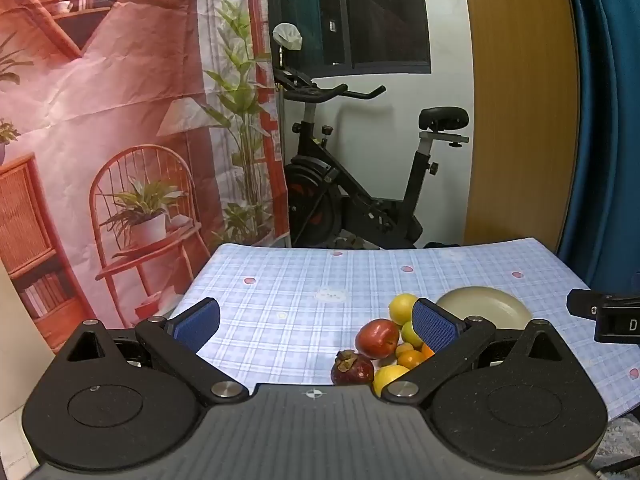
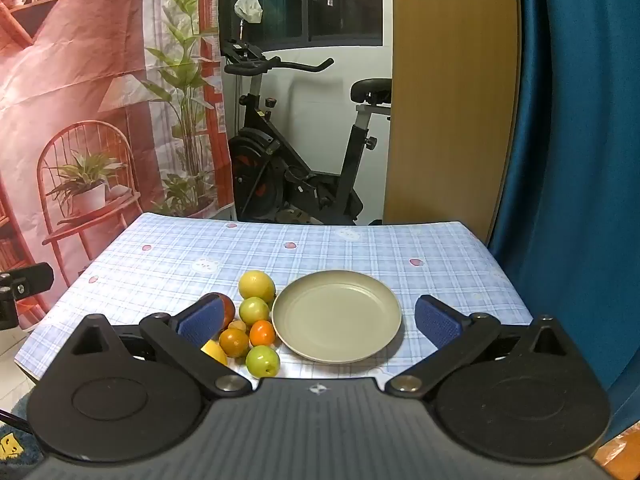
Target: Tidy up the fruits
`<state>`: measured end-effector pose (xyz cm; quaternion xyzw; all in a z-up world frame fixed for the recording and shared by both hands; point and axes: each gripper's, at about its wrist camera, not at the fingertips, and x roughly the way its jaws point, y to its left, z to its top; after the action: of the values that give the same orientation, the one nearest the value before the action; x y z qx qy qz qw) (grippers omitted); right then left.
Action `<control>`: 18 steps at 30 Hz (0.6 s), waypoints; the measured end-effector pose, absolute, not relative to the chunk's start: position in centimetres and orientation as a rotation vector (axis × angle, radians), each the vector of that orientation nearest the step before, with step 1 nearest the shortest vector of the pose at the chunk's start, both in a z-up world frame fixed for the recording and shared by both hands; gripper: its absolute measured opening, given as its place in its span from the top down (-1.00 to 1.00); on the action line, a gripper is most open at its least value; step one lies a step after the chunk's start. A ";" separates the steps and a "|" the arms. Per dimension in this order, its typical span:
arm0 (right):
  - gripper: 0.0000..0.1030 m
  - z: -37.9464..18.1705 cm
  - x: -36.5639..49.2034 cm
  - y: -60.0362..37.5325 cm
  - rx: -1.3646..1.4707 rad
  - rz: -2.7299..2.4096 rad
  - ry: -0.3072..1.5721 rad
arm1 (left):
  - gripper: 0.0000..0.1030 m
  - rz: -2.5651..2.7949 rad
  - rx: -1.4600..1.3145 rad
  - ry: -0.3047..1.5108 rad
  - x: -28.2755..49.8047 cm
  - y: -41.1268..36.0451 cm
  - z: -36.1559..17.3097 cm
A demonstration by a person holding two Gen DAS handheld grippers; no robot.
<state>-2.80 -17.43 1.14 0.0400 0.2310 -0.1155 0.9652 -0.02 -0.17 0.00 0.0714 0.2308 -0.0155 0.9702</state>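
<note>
- Your left gripper (image 1: 316, 322) fills the bottom of its view. Its blue pads stand wide apart and hold nothing.
- Your right gripper (image 2: 318, 316) is the same at the bottom of its view: wide open, nothing between the pads.
- Both point a little down at the table (image 2: 160, 248), so I think you are getting ready for a first pick.
- The fruits sit in a tight bunch, low and left of middle in the right view. A green fruit (image 2: 263, 361) is nearest, then a small orange (image 2: 262, 333), then a big lemon (image 2: 257, 285) farthest back.
- The plate (image 2: 337, 316) lies just beside the bunch, in the middle of the right view. It holds no fruit yet, so I guess the fruits should go there.
- The left view shows a dark purple mangosteen (image 1: 353, 368) and a whole red apple (image 1: 377, 338). In the right view a pad hides most of the apple.
- The right view shows the whole plate. The left view shows only part of it, behind a pad.
- Far back, an exercise bike (image 2: 296, 168) stands by the wall.
</note>
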 end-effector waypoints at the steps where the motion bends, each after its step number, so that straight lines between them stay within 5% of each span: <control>1: -1.00 1.2 -2.8 -17.4 0.083 -0.232 0.468 | -1.00 -0.031 0.150 0.468 0.0 -0.3 0.0; 18: -1.00 1.2 -2.7 -17.8 0.086 -0.234 0.476 | -1.00 -0.019 0.151 0.423 -0.7 0.0 0.1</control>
<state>-2.65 -17.81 1.15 0.0426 0.2354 -0.1154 0.9641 -0.73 -0.04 0.07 0.0749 0.2095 -0.0096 0.9749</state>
